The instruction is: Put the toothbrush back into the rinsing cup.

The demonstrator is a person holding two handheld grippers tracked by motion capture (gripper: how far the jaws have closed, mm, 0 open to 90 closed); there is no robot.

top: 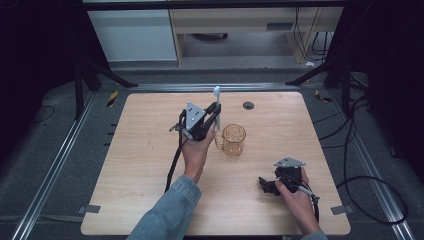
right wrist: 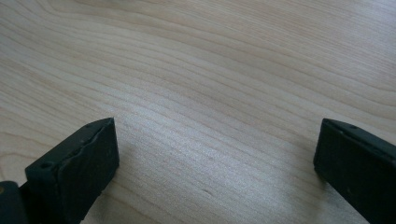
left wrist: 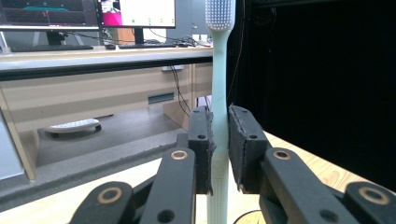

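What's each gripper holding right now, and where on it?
Left gripper clamps the toothbrush on its lower handle, upright, bristles up. Right gripper is open, holding nothing.

1. The table [top: 150, 165] is pale wood with fine, wavy brown grain lines.
2. The toothbrush [left wrist: 219, 93] is pale mint green, with white bristles at its 12 o'clock end.
3. The cup [top: 234, 140], at 3 o'clock from the toothbrush in the high view, is clear amber glass with a dotted relief.
4. The left gripper [left wrist: 219, 149] has black jaws with brass-coloured pivot rings and a grey top plate.
5. The right gripper [right wrist: 215, 158] has matt black jaws.
6. The sleeve [top: 170, 210] is faded blue denim.
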